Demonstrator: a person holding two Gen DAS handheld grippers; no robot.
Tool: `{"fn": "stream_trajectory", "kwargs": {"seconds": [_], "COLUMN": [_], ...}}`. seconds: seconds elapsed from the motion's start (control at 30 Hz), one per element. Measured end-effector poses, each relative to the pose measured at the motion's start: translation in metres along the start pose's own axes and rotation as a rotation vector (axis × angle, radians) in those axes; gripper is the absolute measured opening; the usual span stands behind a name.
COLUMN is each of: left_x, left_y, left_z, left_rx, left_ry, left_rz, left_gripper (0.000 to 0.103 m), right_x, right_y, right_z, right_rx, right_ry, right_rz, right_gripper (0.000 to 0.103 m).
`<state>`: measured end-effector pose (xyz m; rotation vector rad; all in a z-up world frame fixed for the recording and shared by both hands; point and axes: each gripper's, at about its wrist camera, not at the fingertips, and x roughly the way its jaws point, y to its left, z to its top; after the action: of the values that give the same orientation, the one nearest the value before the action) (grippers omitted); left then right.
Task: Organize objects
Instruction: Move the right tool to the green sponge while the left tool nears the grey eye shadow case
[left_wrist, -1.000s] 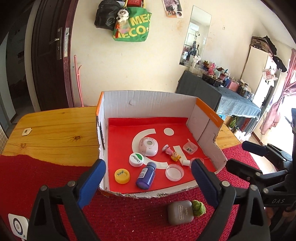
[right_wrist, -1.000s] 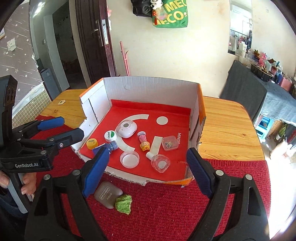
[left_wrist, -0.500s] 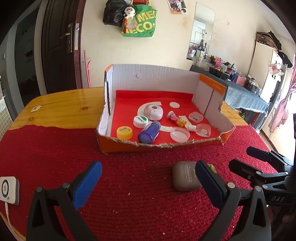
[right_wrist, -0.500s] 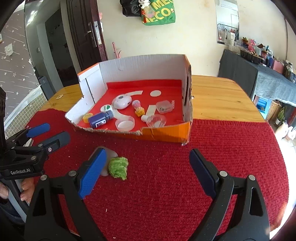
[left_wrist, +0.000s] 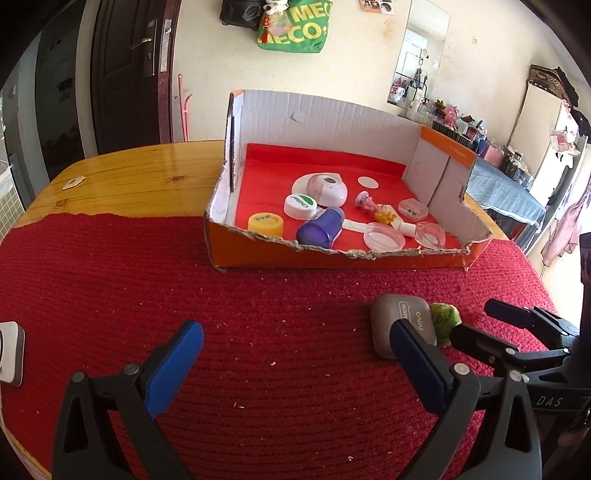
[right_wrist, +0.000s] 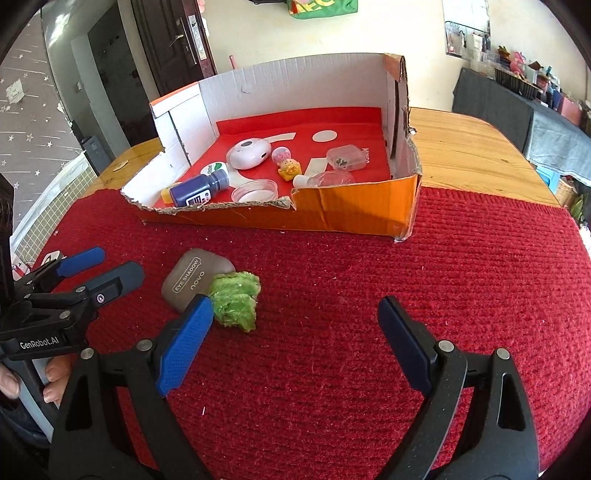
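The grey eye shadow case (right_wrist: 197, 282) lies flat on the red mat (right_wrist: 461, 288), and the small green crumpled thing (right_wrist: 235, 301) touches it at the case's 4 o'clock side in the right wrist view (I cannot tell what the green thing is; it looks soft and leafy). These 2 are the only loose objects I see outside the box.

At about 12 o'clock from them stands the cardboard box (right_wrist: 354, 212), with its low torn front wall toward the grippers. Inside it already lie about 9 small things: a purple bottle (right_wrist: 199, 188) on its side, a yellow cap (left_wrist: 266, 224), a white cap with green print (left_wrist: 301, 206), a pink-white round device (right_wrist: 248, 153), a small figurine (right_wrist: 286, 164), 2 clear round lids (right_wrist: 255, 190), a small white tube and a clear square case (right_wrist: 344, 157).

So I judge the task as mostly done: the box holds most of the objects, and the case and the green thing are left to go in.

The right gripper (right_wrist: 295, 321) is spread wide and holds nothing; its left finger is just beside the green thing. The left gripper (left_wrist: 293, 345) is also spread wide and empty, with the case just behind its right finger, at 2 o'clock in its view. A white device (left_wrist: 11, 352) lies on the mat at 9 o'clock.
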<state>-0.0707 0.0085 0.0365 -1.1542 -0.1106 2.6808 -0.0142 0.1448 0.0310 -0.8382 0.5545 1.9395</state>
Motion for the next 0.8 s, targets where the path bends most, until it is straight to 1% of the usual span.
{"fn": "stream_trajectory", "kwargs": {"seconds": [0.1,0.13,0.2,0.3,0.53,0.6,0.7,0.8], "left_x": [0.001,0.001,0.001,0.001,0.008,0.012,0.019,0.026], "left_y": [0.002,0.001,0.000,-0.007,-0.033,-0.043,-0.056,-0.063], "left_z": [0.000,0.000,0.001,0.000,-0.004,-0.005,-0.005,-0.004], "left_rx": [-0.002,-0.002,0.006,0.029,0.100,0.133,0.181,0.196], "left_ry": [0.004,0.006,0.011,0.017,0.053,0.061,0.075,0.089], "left_rz": [-0.003,-0.007,-0.018,-0.033,-0.079,-0.075,-0.054,-0.044], "left_gripper": [0.103,0.103,0.103,0.103,0.103,0.103,0.103,0.103], "right_x": [0.007,0.009,0.010,0.008,-0.007,-0.010,-0.014,-0.017], "right_y": [0.001,0.001,0.003,-0.002,-0.046,-0.056,-0.061,-0.062], "right_z": [0.000,0.000,0.000,0.001,0.006,0.008,0.008,0.009], "right_rx": [-0.003,-0.007,-0.033,-0.032,0.081,0.095,0.089,0.069], "right_ry": [0.034,0.044,0.038,0.036,-0.010,-0.015,-0.022,-0.032], "right_rz": [0.042,0.040,-0.003,-0.015,-0.069,-0.064,-0.032,-0.003], "right_gripper": [0.092,0.092,0.092,0.092,0.092,0.092,0.092,0.092]}}
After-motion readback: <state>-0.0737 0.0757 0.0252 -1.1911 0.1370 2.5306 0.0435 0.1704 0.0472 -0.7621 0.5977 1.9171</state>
